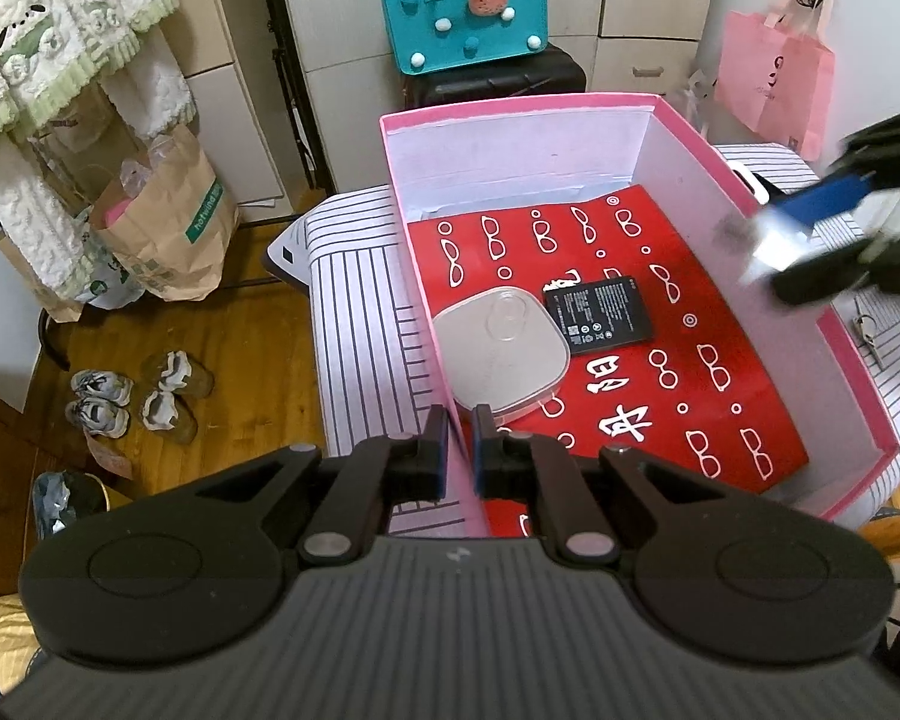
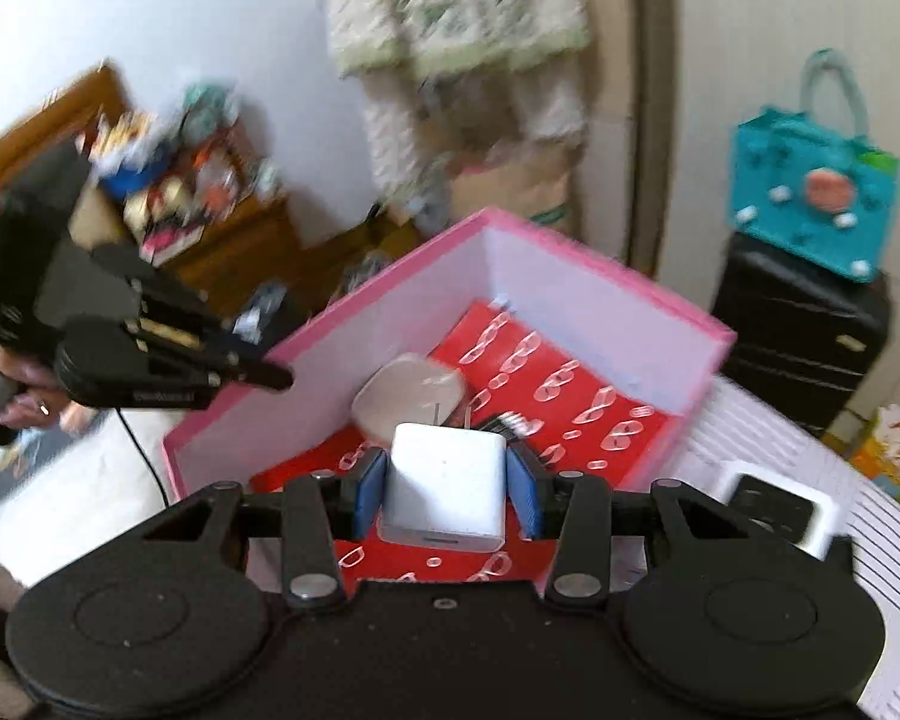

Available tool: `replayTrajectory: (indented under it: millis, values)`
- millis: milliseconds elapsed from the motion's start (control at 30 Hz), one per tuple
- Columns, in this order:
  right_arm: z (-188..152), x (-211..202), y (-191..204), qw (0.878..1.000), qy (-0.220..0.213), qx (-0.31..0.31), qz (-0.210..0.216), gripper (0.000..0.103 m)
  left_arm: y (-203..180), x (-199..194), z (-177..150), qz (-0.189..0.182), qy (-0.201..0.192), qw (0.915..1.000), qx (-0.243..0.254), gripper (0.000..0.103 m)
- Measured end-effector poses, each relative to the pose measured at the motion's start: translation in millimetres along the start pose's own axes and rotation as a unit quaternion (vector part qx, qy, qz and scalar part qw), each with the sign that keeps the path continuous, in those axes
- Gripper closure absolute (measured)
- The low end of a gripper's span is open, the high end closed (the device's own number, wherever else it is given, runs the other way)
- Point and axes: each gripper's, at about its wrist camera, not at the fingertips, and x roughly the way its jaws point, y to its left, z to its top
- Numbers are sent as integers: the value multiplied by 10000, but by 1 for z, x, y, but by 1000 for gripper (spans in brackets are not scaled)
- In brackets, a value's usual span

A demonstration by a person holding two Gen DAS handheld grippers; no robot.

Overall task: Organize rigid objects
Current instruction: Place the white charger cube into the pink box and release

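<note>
Right hand-held gripper: I clamp the white charger above the box's near corner.
Left hand-held gripper: I pinch the pink box wall, steadying it.
Placement: I would lower onto bare red liner, beside battery.

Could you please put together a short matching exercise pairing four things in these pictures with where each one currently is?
Things:
1. white charger
2. black battery
3. teal bag
4. pink box wall

Places:
A. on top of the black suitcase
B. lying on the red sheet inside the box
C. between the left gripper's fingers
D. between the right gripper's fingers

Pairs: 1-D, 2-B, 3-A, 4-C
</note>
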Motion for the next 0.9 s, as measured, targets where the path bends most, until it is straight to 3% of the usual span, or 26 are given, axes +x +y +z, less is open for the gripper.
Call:
replayTrajectory:
  millis: [200,367,700,900]
  values:
    - [2,69,5,9953,927,-250,86,55,0,0,-1,16,-33,10000,-24,96]
    - [2,100,3,9886,1470,-330,71,55,-1,0,-2,35,-41,10000,-20,96]
    - [18,111,5,9867,1415,-730,-309,54,-1,-4,-4,55,-120,9999,-77,97]
    - [12,52,8,9953,607,-716,-229,48,-1,-6,-7,61,-163,9998,-68,97]
